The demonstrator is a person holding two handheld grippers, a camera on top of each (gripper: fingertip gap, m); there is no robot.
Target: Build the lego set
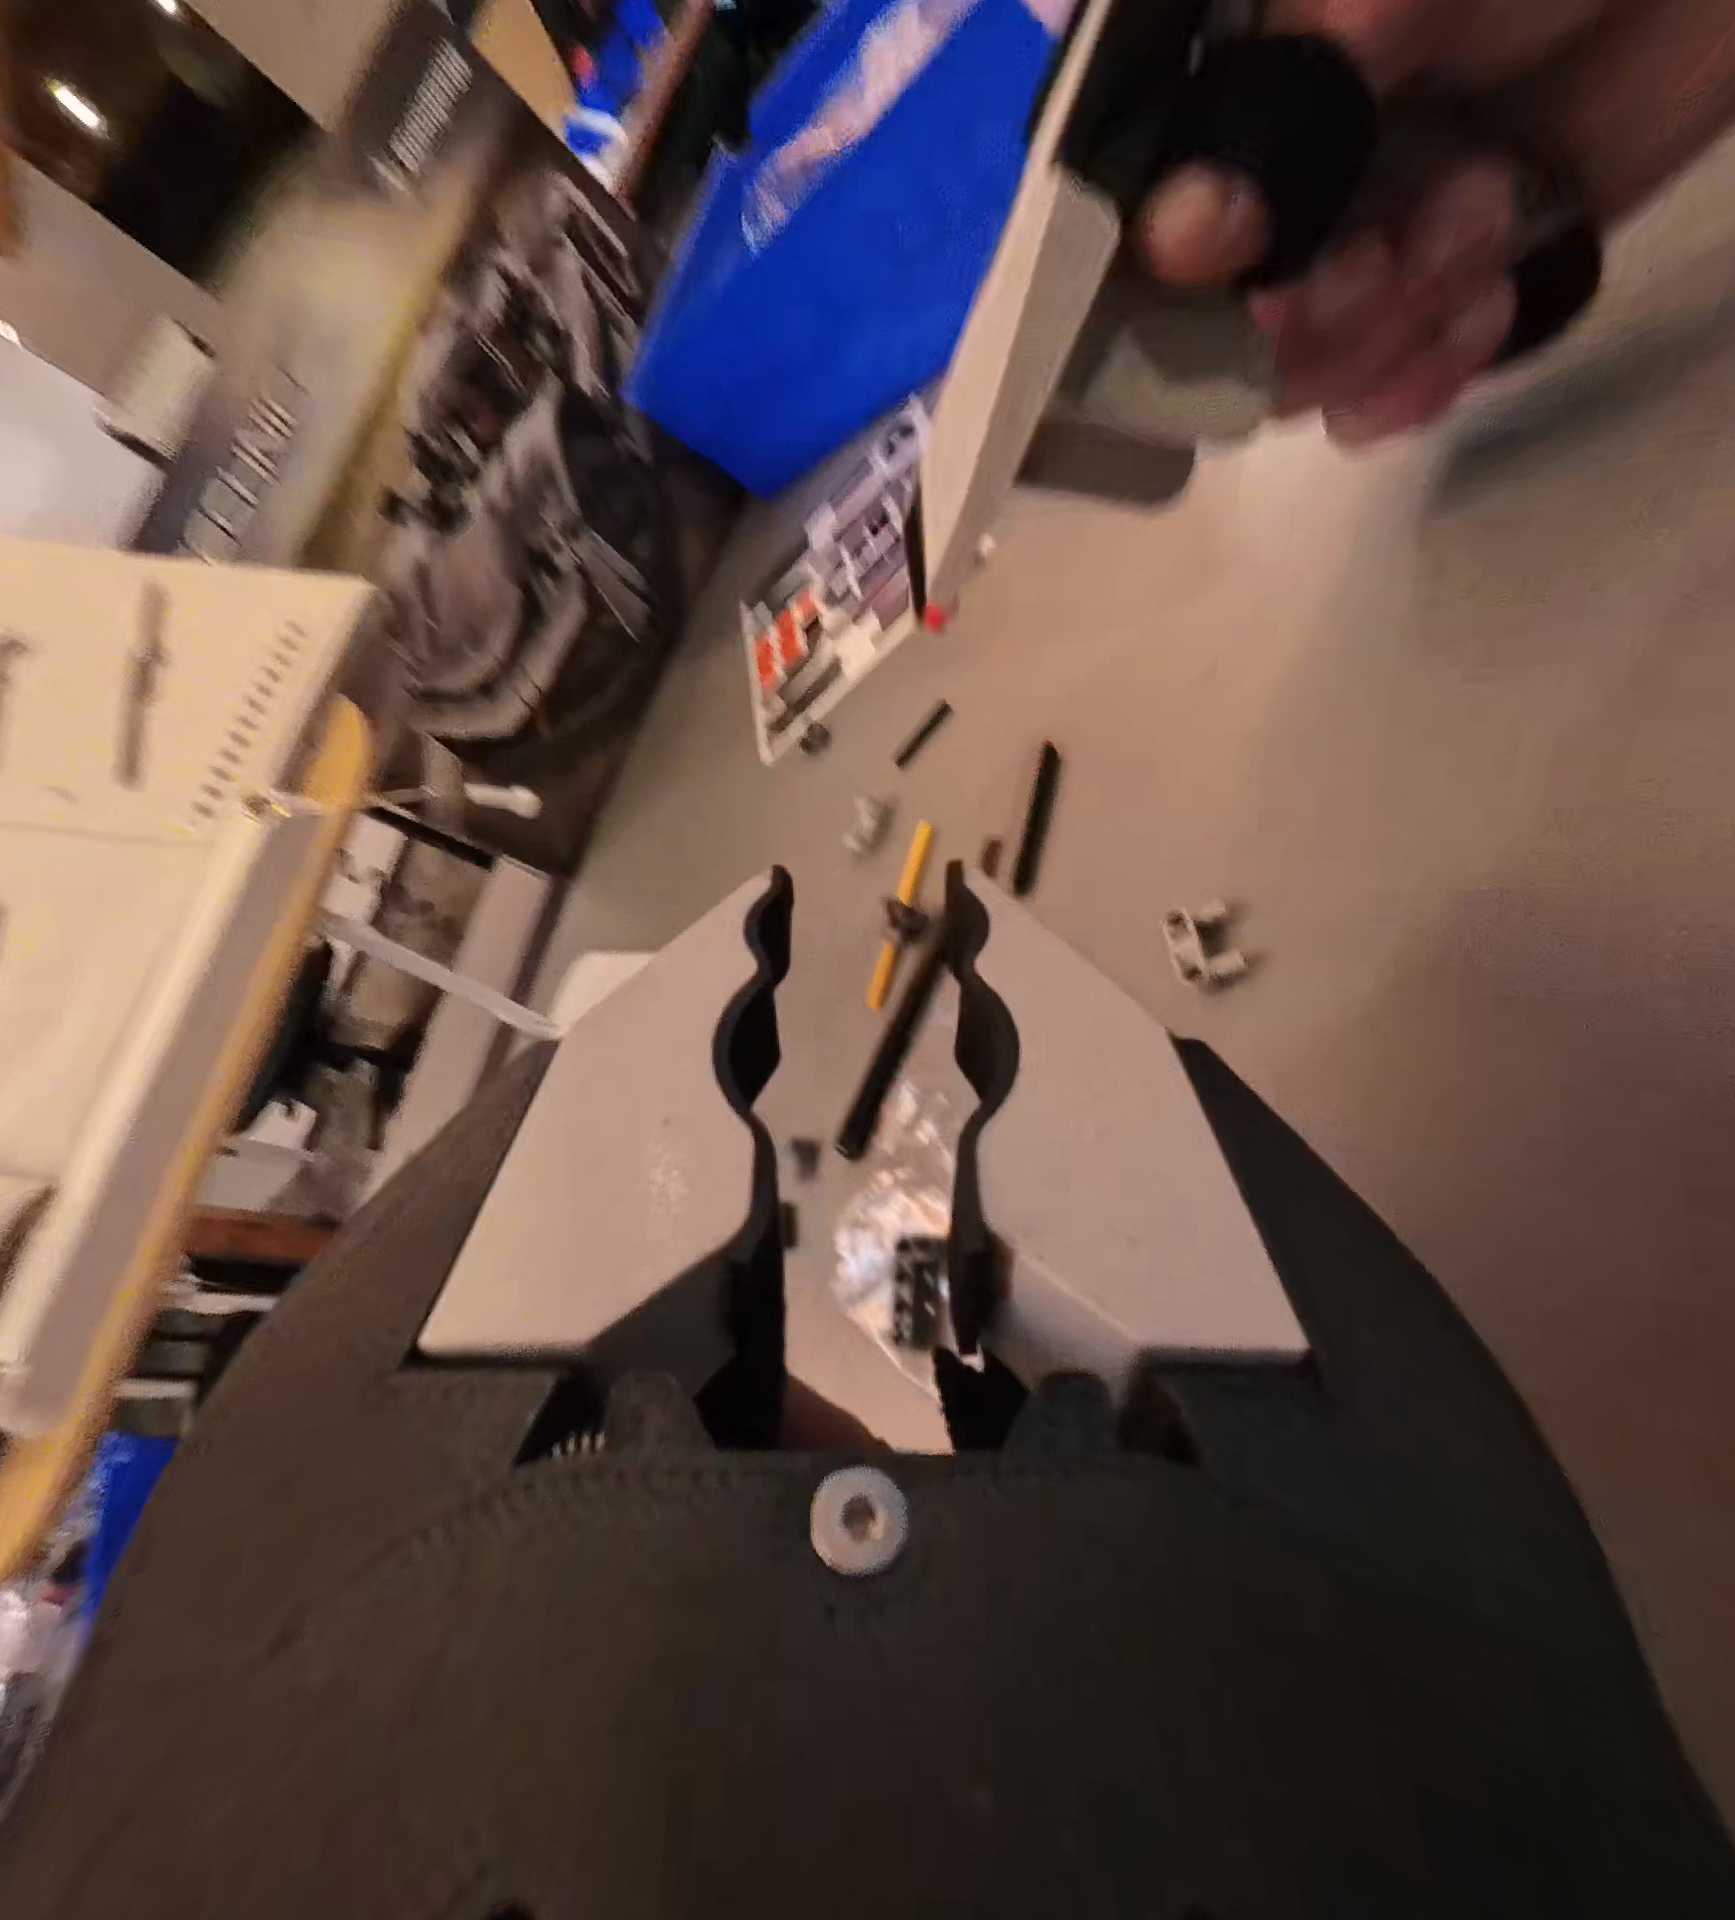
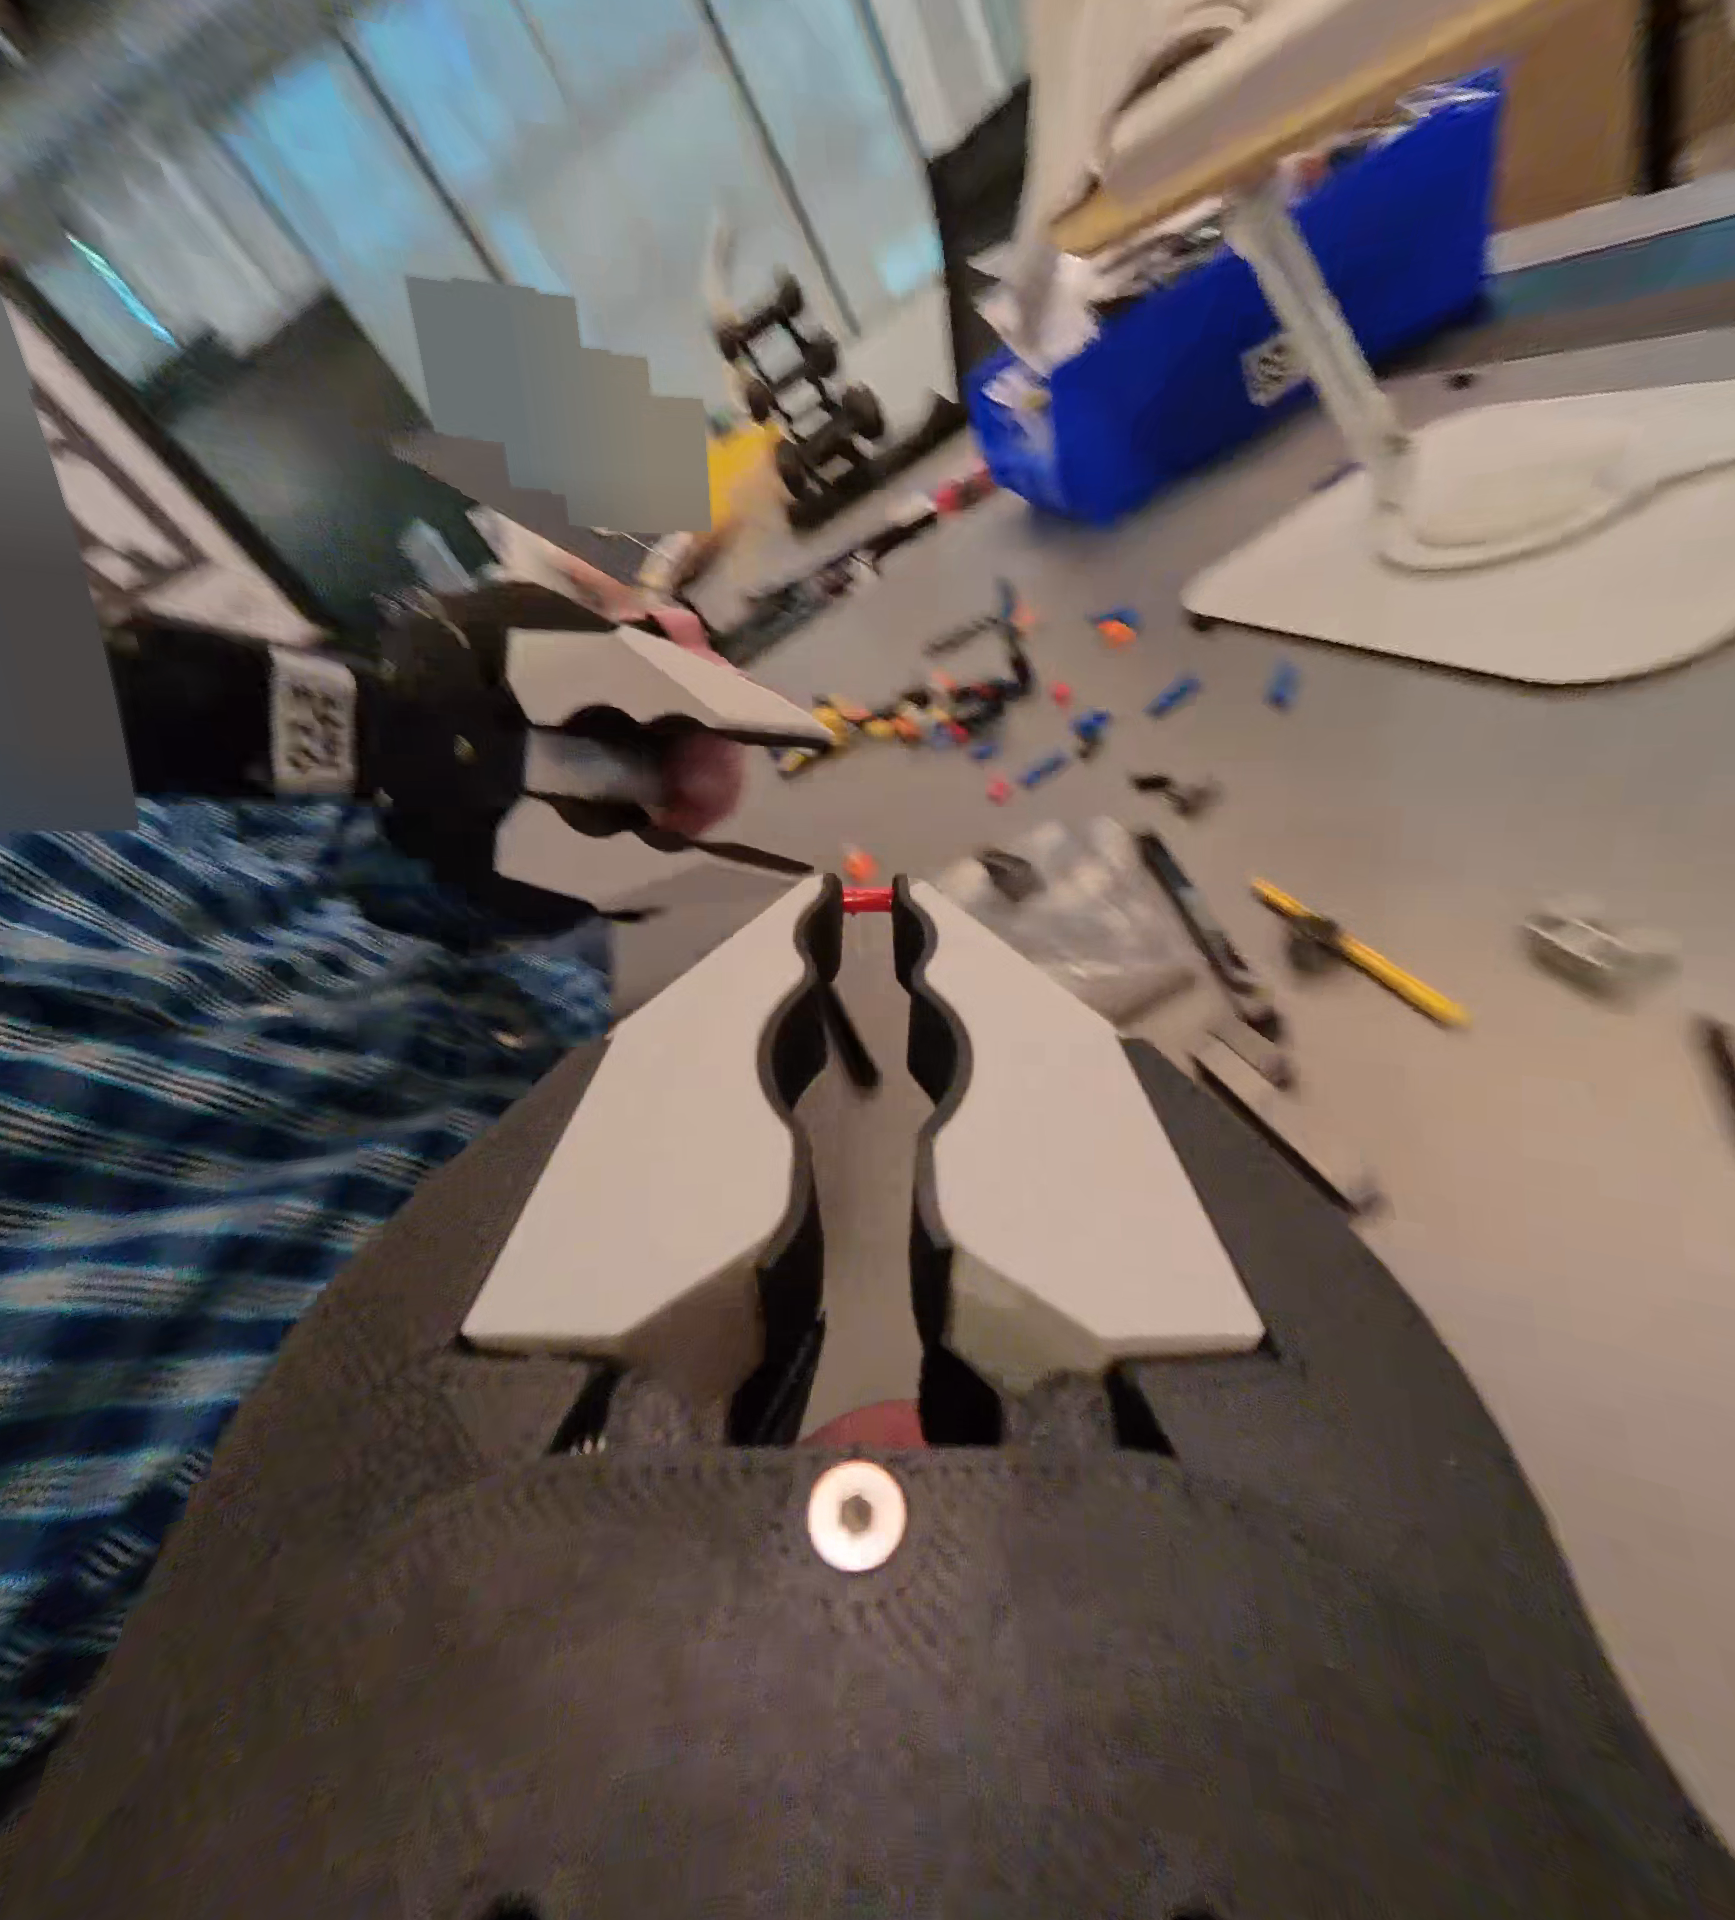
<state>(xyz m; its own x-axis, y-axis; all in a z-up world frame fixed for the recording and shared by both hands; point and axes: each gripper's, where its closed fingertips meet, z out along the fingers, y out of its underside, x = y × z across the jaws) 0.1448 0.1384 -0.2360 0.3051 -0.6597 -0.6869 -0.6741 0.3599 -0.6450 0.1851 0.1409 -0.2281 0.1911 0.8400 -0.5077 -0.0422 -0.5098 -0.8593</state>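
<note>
My right gripper point(image 2: 863, 896) is shut on a small red lego pin point(image 2: 865, 902), pinched at the very fingertips above the grey table. My left gripper point(image 1: 868, 883) is open and empty, tilted above the table; it also shows in the right wrist view point(image 2: 809, 798), just left of the red pin. Under the left gripper lie a yellow axle point(image 1: 899, 914) with a black bush, a long black beam point(image 1: 889, 1049) and a clear plastic bag point(image 1: 894, 1195) holding a black piece. The yellow axle point(image 2: 1362, 961) and a grey piece point(image 2: 1590, 945) lie right of my right gripper.
An instruction booklet point(image 1: 832, 623), a blue bin point(image 1: 821, 260) and a white stand base point(image 2: 1528, 582) stand at the back. A scatter of small coloured pieces point(image 2: 946, 707) lies mid-table. More black beams point(image 1: 1037, 816) and grey pieces point(image 1: 1206, 940) lie around. Blue checked clothing point(image 2: 219, 1091) is at left. Spacing between my two grippers at the tips: around 5 cm.
</note>
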